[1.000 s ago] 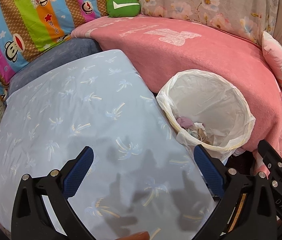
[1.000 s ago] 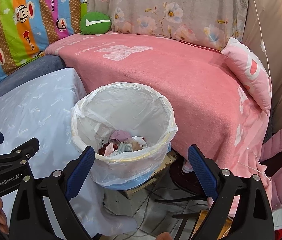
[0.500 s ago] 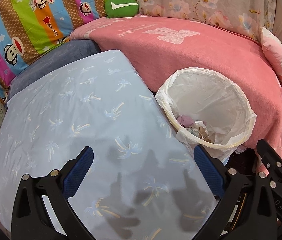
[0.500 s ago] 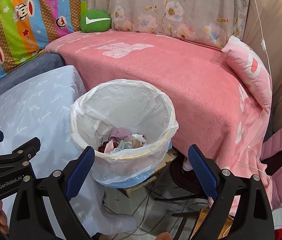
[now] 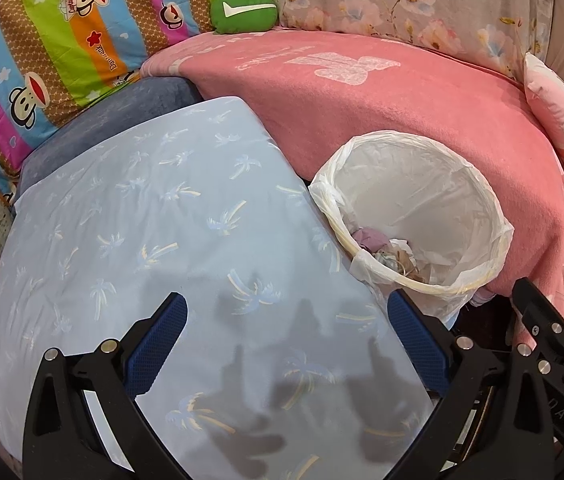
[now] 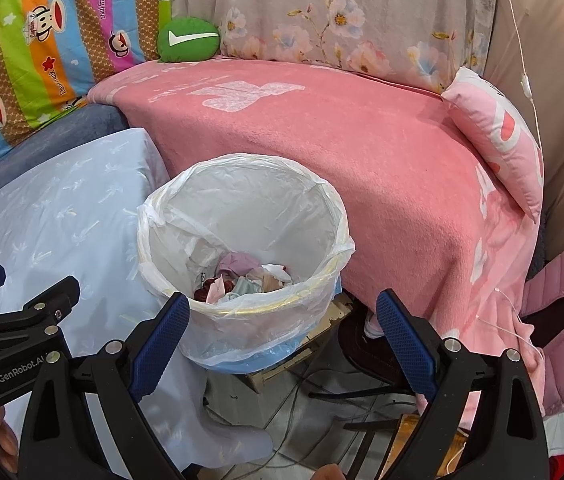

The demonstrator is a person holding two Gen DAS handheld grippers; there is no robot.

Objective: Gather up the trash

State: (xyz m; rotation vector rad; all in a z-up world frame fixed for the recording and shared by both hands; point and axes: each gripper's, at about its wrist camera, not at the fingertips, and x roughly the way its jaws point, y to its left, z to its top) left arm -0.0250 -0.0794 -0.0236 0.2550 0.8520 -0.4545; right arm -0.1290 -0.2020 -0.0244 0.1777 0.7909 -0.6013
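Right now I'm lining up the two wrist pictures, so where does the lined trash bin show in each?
Left wrist view: the trash bin sits right of centre, past the right fingertip, beside the light blue palm-print cloth.
Right wrist view: the bin stands at centre, just beyond the open right gripper, crumpled trash at its bottom.
Shared landmark: the green cushion at the far edge of the pink blanket.

A pale blue palm-printed cloth-covered surface point(image 5: 170, 216) is lying bare; a white-lined round bin point(image 6: 242, 216) is standing just beside it.
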